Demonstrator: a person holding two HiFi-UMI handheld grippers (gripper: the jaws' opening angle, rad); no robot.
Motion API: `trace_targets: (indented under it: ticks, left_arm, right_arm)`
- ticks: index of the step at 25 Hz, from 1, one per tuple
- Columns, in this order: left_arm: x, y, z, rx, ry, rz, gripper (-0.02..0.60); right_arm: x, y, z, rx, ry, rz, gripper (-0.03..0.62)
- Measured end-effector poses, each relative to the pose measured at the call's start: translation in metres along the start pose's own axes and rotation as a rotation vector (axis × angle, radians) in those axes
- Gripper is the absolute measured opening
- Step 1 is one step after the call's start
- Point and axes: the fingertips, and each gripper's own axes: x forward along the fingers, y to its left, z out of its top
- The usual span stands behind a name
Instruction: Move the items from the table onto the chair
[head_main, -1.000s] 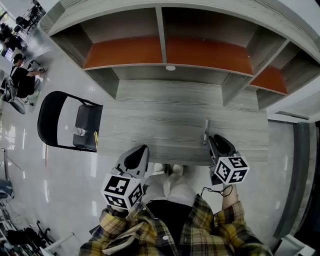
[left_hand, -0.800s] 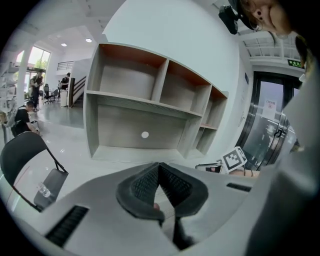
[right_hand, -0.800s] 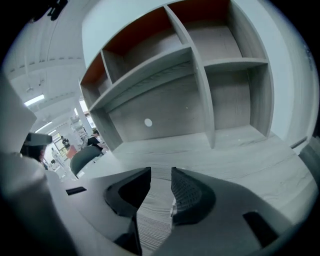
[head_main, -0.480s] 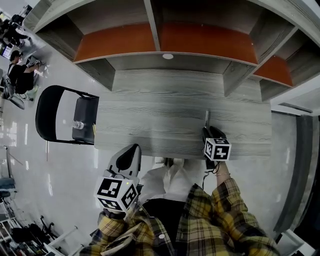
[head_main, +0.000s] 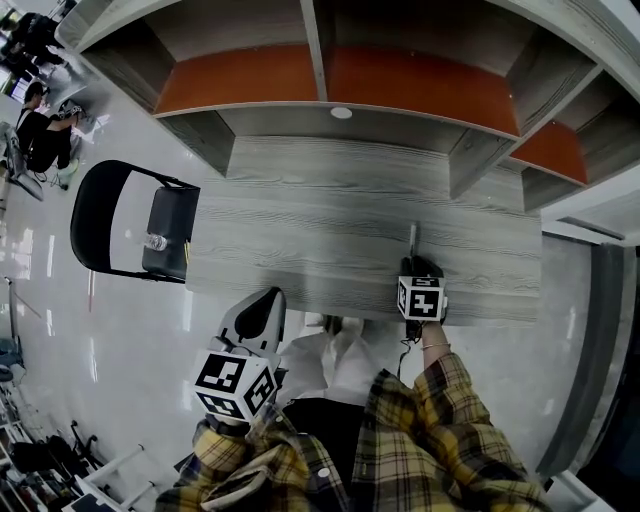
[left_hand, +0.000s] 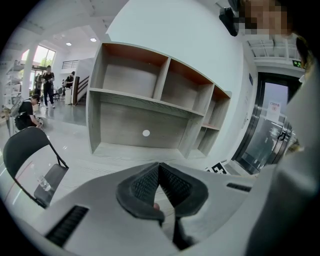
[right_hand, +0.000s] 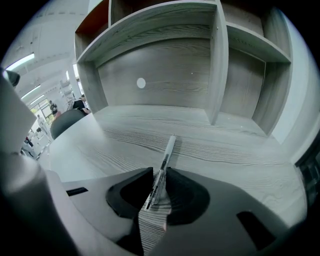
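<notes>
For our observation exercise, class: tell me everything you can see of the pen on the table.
The pen is slim, with a pale barrel and dark print along it. It lies flat on the grey wood-grain table, near its front edge. Its near end sits between the jaws of the right gripper, which have just been closing; whether they press it is unclear.

A slim pale pen (head_main: 412, 238) with a dark band lies flat on the grey desk (head_main: 300, 230) near its front edge (pointing toward the shelves); the black chair (head_main: 170, 215) stands just left, a clear bottle (head_main: 155, 241) on its seat
</notes>
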Motion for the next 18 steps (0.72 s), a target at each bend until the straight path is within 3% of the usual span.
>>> trace_targets:
  ticks: [3,10,18]
  left_arm:
    - [0.0,-0.003,0.001,-0.003,-0.01,-0.001,0.005]
    - [-0.002,-0.011,0.006,0.005,-0.038,-0.005,0.005]
    - [0.007,-0.033,0.012,0.014,-0.076,-0.053,0.005]
  right_arm:
    - [0.001,-0.003,0.001,0.037,0.008,0.014,0.073]
    - [-0.017,-0.013,0.0,0.249,-0.024,0.127,0.063]
    - [-0.075,-0.012,0.023,0.278,-0.167,0.212,0.063]
